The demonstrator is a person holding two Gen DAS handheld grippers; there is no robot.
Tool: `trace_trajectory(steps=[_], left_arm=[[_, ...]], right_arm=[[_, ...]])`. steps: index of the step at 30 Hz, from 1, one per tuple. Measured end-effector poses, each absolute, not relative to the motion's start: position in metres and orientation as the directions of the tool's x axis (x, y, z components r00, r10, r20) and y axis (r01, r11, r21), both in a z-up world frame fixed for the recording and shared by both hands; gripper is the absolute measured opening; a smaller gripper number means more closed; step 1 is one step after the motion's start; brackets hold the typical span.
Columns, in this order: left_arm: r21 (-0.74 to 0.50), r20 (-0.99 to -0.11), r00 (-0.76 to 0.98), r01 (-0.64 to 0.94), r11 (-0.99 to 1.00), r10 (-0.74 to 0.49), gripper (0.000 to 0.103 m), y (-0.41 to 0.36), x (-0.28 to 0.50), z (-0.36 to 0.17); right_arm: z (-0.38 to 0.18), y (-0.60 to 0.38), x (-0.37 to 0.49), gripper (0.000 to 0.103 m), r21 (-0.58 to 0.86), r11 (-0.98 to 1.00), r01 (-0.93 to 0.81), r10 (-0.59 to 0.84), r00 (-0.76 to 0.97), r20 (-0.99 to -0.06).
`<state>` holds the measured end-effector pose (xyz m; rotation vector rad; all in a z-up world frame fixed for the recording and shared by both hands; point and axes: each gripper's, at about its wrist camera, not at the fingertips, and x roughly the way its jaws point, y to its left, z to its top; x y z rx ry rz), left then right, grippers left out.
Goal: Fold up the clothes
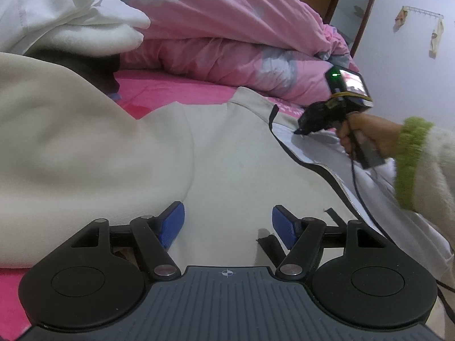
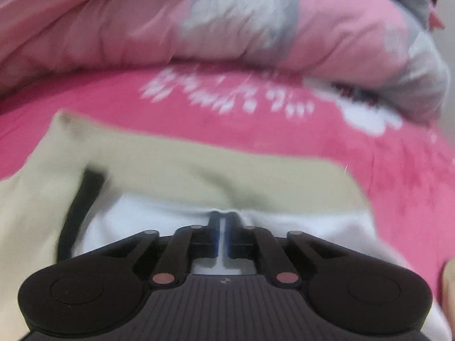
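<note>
Now your left gripper [image 1: 227, 228] sits low centre in left wrist view, blue pads wide apart, nothing between them, cream jacket [image 1: 221, 153] lying flat beneath. Jacket spreads across magenta bedsheet [image 1: 176, 91], black zipper edge [image 1: 287, 145] running diagonally toward lower right. Your right gripper [image 2: 223, 228] shows bottom centre in right wrist view, jaws pinched together on white lining [image 2: 159, 210] at jacket's collar edge. Pink quilt [image 1: 241, 22] heaped across top. Right hand [image 1: 366, 137] at right edge, green cuff [image 1: 409, 162].
</note>
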<state>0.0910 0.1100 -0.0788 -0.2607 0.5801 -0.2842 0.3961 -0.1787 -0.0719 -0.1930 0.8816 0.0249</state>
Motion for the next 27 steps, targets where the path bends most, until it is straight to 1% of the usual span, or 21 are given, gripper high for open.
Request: trace_trajectory(steps=[3,8,11,15,17,20,23,26,27], left_arm=[[-0.310,-0.500,0.801,0.190,0.931,-0.330,0.069,0.109,0.091,-0.080],[-0.303,-0.500,0.801,0.194,0.933,-0.329,0.070,0.109,0.090,-0.081],[-0.310,-0.498,0.799,0.199,0.929,-0.338,0.073,0.110,0.091,-0.081],[-0.311,-0.498,0.796,0.205,0.928,-0.343,0.075,0.109,0.093,-0.081],[-0.312,-0.498,0.795,0.208,0.927,-0.346,0.077,0.108,0.094,-0.081],[-0.311,-0.498,0.795,0.208,0.927,-0.346,0.077,0.108,0.094,-0.080],[-0.304,-0.494,0.801,0.205,0.930,-0.338,0.077,0.108,0.092,-0.078],[-0.318,-0.475,0.809,0.208,0.925,-0.346,0.081,0.110,0.090,-0.075],[-0.325,-0.470,0.811,0.208,0.922,-0.348,0.082,0.111,0.089,-0.074]], right_arm=[[-0.080,-0.177,0.408,0.000,-0.213,0.974,-0.081,-0.104,0.675,-0.731],[-0.084,-0.184,0.411,0.000,-0.200,0.977,-0.072,-0.093,0.701,-0.707],[-0.067,-0.186,0.396,0.000,-0.218,0.973,-0.079,-0.100,0.702,-0.705],[-0.015,-0.206,0.345,0.001,-0.191,0.980,-0.048,-0.090,0.752,-0.653],[0.026,-0.225,0.299,0.001,-0.143,0.989,-0.032,-0.060,0.801,-0.596],[0.100,-0.259,0.196,0.001,-0.104,0.994,-0.020,-0.031,0.884,-0.466],[0.162,-0.282,0.078,0.001,-0.161,0.987,-0.008,-0.048,0.939,-0.340],[0.214,-0.307,-0.046,0.002,-0.217,0.976,0.013,-0.066,0.969,-0.238],[0.226,-0.314,-0.081,0.002,-0.231,0.973,0.017,-0.069,0.973,-0.219]])
